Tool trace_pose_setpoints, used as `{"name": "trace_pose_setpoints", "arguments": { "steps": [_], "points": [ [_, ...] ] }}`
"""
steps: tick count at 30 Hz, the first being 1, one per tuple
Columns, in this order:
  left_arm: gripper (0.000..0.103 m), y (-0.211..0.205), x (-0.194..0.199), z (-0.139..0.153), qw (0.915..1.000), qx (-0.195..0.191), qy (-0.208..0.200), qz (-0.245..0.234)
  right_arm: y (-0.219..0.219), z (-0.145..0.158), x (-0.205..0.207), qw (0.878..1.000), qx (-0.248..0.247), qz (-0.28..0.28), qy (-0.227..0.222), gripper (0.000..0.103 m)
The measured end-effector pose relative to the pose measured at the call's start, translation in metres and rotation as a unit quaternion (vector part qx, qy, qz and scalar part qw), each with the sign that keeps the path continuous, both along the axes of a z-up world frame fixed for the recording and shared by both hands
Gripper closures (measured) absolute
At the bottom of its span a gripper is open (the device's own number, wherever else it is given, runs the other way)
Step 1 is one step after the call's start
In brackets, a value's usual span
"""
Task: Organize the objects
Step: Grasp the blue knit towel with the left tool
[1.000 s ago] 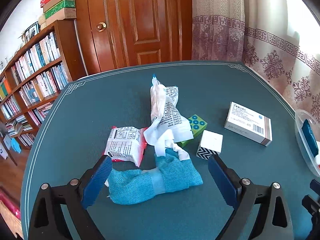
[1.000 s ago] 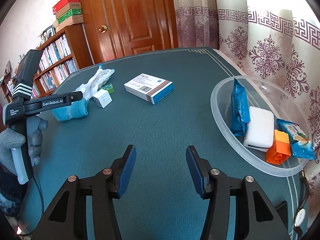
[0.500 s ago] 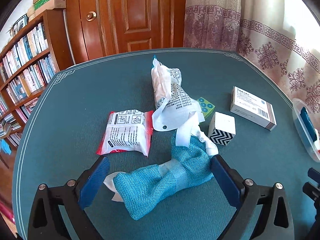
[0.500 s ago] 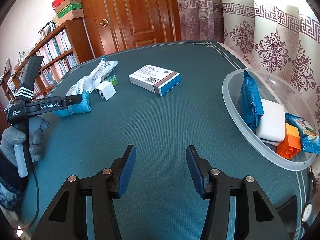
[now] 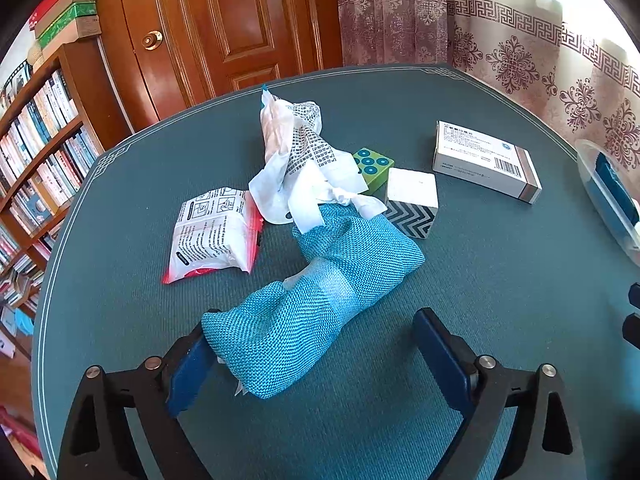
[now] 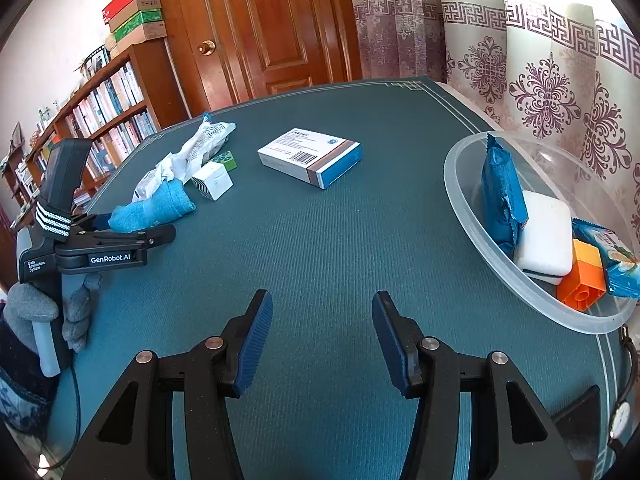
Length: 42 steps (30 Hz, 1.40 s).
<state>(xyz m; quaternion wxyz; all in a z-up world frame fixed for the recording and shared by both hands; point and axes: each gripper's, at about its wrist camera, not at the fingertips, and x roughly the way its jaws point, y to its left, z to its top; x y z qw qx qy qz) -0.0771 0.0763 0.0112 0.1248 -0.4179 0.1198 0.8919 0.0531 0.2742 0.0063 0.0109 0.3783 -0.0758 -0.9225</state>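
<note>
Left gripper (image 5: 316,360) spread wide over the near end of a blue knitted cloth (image 5: 316,304) lying on the green table (image 5: 480,280); left finger (image 5: 188,372) touching or just beside the cloth, right finger apart from it; nothing clamped. Beyond the cloth: white crumpled bag (image 5: 296,160), red-edged sachet (image 5: 212,232), green dotted block (image 5: 374,168), zigzag-patterned cube (image 5: 412,200), medicine box (image 5: 486,162) well to the right. Right gripper (image 6: 322,336) open and empty above bare table; clear bowl (image 6: 520,284) to its right, holding blue packet (image 6: 502,196), white bar (image 6: 546,236), orange block (image 6: 582,280).
</note>
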Motion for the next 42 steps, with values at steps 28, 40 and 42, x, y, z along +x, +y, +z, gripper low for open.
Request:
{"name": "trace_pose_setpoints", "arguments": {
  "steps": [28,40,42],
  "points": [
    [0.064,-0.007,0.022,0.003,0.9979,0.063,0.000,0.014,-0.018,0.003,-0.041,1.000,-0.013,0.017,-0.012,0.049],
    [0.045,-0.014,0.021,0.015,0.9959,0.088,0.009,0.018,-0.034,-0.002,-0.046,0.999,-0.016,0.035,-0.016,0.049],
    [0.045,-0.010,0.016,0.015,0.9965,0.081,0.014,0.015,-0.035,-0.002,-0.047,0.999,-0.016,0.035,-0.016,0.049]
  ]
}}
